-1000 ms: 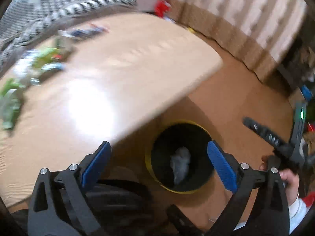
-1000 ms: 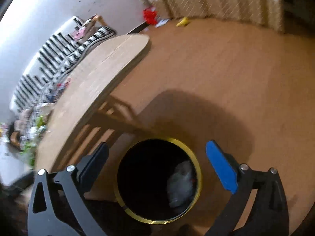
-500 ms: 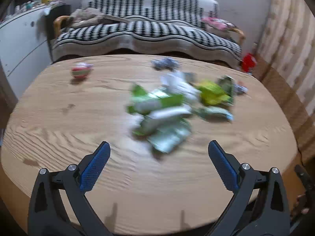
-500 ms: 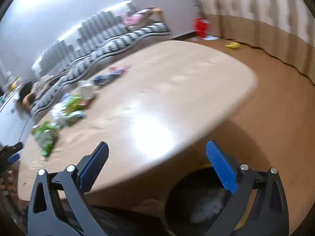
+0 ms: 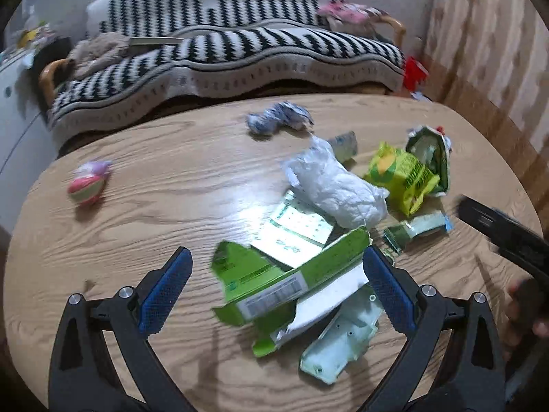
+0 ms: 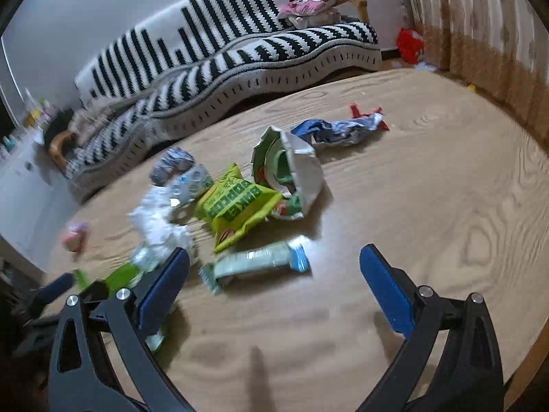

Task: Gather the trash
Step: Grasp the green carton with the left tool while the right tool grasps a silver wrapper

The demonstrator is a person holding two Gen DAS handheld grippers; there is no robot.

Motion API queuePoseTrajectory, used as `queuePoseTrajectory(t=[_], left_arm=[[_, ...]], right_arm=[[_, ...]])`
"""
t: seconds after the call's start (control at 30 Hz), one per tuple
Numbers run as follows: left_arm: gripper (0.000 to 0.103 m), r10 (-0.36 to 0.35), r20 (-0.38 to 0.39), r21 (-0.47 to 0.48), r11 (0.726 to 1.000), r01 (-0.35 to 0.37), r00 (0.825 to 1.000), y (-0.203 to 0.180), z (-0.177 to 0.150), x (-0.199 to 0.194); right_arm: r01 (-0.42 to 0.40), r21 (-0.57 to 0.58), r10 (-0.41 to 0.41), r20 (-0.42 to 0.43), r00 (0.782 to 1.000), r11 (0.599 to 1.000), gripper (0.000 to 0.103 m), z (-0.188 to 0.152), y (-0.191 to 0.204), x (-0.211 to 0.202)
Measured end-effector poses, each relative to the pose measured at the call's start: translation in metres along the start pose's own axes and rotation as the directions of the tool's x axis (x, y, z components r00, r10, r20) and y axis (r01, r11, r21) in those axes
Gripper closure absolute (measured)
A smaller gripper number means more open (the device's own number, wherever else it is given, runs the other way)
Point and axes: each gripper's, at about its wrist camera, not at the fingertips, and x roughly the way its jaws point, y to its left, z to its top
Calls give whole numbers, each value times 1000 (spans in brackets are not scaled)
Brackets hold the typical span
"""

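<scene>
Trash lies on a wooden table (image 5: 154, 213). In the left wrist view a torn green carton (image 5: 284, 274) lies between the fingers of my open, empty left gripper (image 5: 274, 288), with a crumpled white bag (image 5: 336, 185) and a yellow-green snack bag (image 5: 405, 175) beyond. In the right wrist view my right gripper (image 6: 274, 285) is open and empty above the table, just behind a pale green wrapper (image 6: 257, 261). The snack bag (image 6: 236, 202) and an open foil pouch (image 6: 291, 171) lie farther off. The right gripper also shows in the left wrist view (image 5: 507, 237).
A pink ball-like item (image 5: 85, 189) lies at the table's left and a blue-white wrapper (image 5: 278, 120) at its far side. A red-blue wrapper (image 6: 343, 127) lies farther right. A black-and-white striped sofa (image 5: 223, 51) stands behind the table. A curtain wall (image 6: 480, 34) is at the right.
Both grippers have swung up from the black bin on the floor to the table top. The trash pile is now close in front of them. Both stay open.
</scene>
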Motion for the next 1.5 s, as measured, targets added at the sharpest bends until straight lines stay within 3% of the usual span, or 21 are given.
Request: queuePoseTrajectory(t=[0.13,0.33,0.57,0.73,0.9,1.23,1.43,1.5], left_arm=[[6,3,-15,61,998,-2,1000,0,-5,15],[6,11,-54,-43,999,-14,998,35,-10,24],[6,63,-61,-91,993,-68,996,56,-23,19],[6,-21,-58,-68,998,17,998,44,-22,18],[6,12,-51,44,999,-10,999,23,-21,22],[7,-75,-106,30,996,78,992,7,-21,32],[28,-125,-117,18,992,128,985,4,-22,30],[42,-138,-114,21,990,141,984,2,-22,30]], right_arm=[[40,-66,-44,-65,997,997,7,-9,10,35],[101,-130,-112,-82,990,986,7,-18,-1,48],[96,-95,-104,-85,991,991,7,-14,-25,41],[80,-102,-89,-82,993,992,7,-18,-22,34],[51,-98,-61,-94,994,994,7,-30,-25,26],[24,-61,-30,-93,995,998,7,-26,-35,23],[-94,-70,89,-74,993,993,7,-14,-42,13],[-128,-90,121,-76,990,988,7,-9,-48,12]])
